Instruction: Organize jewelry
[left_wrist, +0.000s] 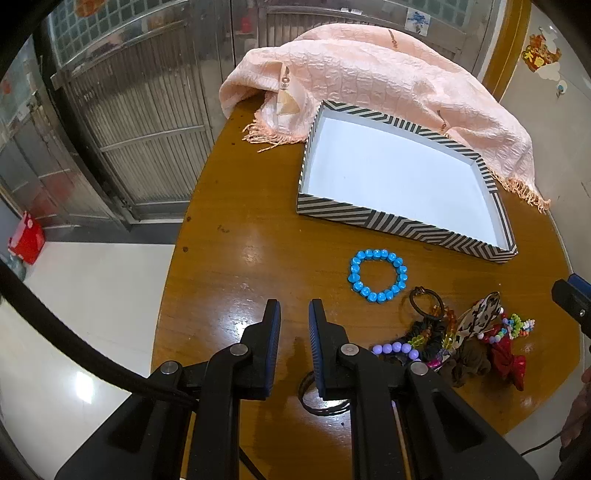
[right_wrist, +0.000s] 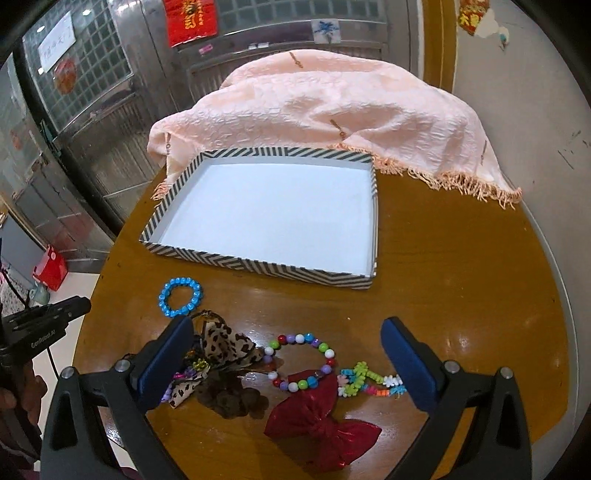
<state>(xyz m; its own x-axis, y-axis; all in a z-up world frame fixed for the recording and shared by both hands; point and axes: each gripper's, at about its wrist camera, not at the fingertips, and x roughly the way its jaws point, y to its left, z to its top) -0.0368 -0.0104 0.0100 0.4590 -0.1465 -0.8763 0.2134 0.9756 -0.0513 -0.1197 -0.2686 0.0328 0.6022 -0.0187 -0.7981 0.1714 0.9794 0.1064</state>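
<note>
A striped tray (left_wrist: 369, 218) (right_wrist: 258, 267) with a white inside lies on the round wooden table (left_wrist: 240, 240). In front of it a blue bead bracelet (left_wrist: 376, 275) (right_wrist: 181, 297) lies by itself. A pile beside it holds a multicolour bead bracelet (right_wrist: 325, 349), a red bow (right_wrist: 317, 424) (left_wrist: 509, 360), a leopard-print bow (right_wrist: 221, 341), a brown scrunchie (right_wrist: 232, 398) and a neon bead string (right_wrist: 369, 382). My right gripper (right_wrist: 286, 325) hovers wide open over this pile. My left gripper (left_wrist: 294, 314) stands left of the pile, jaws narrowly apart and holding nothing.
A peach fringed shawl (left_wrist: 388, 74) (right_wrist: 314, 103) is heaped behind the tray. A black hair tie (left_wrist: 321, 404) lies under my left gripper. The table edge curves close on the left, with a red box (left_wrist: 27, 238) on the floor beyond.
</note>
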